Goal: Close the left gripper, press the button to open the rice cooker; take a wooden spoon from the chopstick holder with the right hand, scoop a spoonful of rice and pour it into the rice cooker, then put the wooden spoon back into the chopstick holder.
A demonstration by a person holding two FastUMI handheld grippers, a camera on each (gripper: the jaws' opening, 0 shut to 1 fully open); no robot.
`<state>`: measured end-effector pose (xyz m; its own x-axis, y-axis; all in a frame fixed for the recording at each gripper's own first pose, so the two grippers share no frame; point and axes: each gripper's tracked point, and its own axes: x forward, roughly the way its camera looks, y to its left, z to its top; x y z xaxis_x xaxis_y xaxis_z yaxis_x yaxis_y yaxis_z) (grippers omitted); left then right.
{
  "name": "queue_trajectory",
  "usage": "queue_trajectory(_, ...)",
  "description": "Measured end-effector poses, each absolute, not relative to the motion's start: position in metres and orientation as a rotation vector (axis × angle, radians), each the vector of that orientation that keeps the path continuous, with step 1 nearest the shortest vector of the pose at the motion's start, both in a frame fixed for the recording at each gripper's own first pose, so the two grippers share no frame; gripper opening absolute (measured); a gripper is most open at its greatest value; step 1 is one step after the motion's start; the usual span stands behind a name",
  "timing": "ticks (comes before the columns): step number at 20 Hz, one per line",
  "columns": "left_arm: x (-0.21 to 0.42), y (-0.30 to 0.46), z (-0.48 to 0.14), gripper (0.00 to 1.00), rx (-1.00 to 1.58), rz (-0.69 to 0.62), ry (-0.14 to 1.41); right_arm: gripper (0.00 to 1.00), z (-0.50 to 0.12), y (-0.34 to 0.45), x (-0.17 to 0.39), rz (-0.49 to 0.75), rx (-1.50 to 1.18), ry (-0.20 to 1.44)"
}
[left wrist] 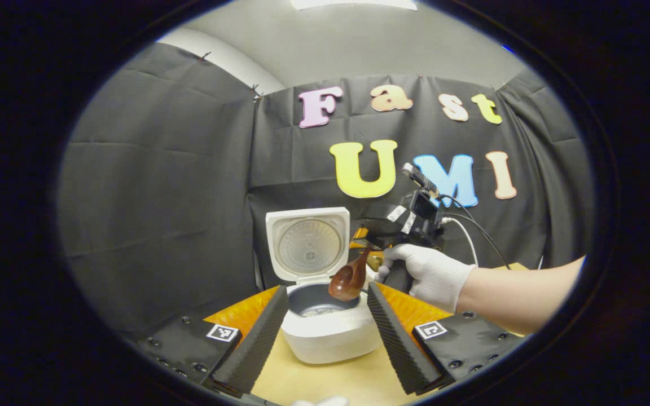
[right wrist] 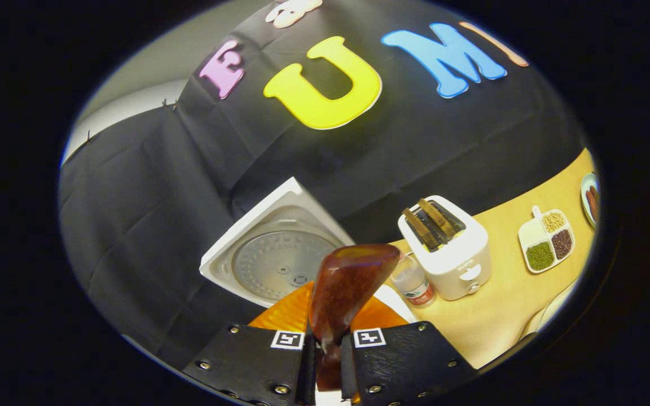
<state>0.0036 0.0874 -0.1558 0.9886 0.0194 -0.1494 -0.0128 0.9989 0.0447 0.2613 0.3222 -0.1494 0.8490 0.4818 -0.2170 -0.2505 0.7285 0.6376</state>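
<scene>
— Over the open rice cooker (left wrist: 325, 332), the wooden spoon (left wrist: 349, 280) hangs bowl-down above the inner pot. Risk?
— Grains could scatter past the rim if it tips early.
— Grip?
— Right gripper (right wrist: 328, 361) clamps the handle tightly; left gripper (left wrist: 325, 338) stands wide apart, empty, framing the cooker.

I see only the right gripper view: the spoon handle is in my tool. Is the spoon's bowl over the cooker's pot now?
Observer: Yes. The left gripper view shows the wooden spoon hanging bowl-down above the open rice cooker.
Operator: Is rice inside?
Observer: Something pale lies at the bottom of the inner pot; I cannot tell what.
Operator: And the left tool?
Observer: The left tool is open; the cooker shows in its gap.
</scene>
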Motion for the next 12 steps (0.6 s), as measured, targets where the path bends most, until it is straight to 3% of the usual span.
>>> queue_trajectory(9,-0.004,0.007,-0.123,0.96,0.069,-0.138,0.107,0.17,-0.155,0.096,0.24,0.129,0.722,0.301)
queue_trajectory(11,-0.006,-0.015,-0.121,0.99,0.054,-0.174,0.116,0.17,-0.166,0.036,0.228,0.051,0.732,0.286)
queue_trajectory(12,-0.006,-0.023,-0.117,0.95,0.042,-0.183,0.114,0.17,-0.173,0.006,0.22,0.012,0.739,0.279)
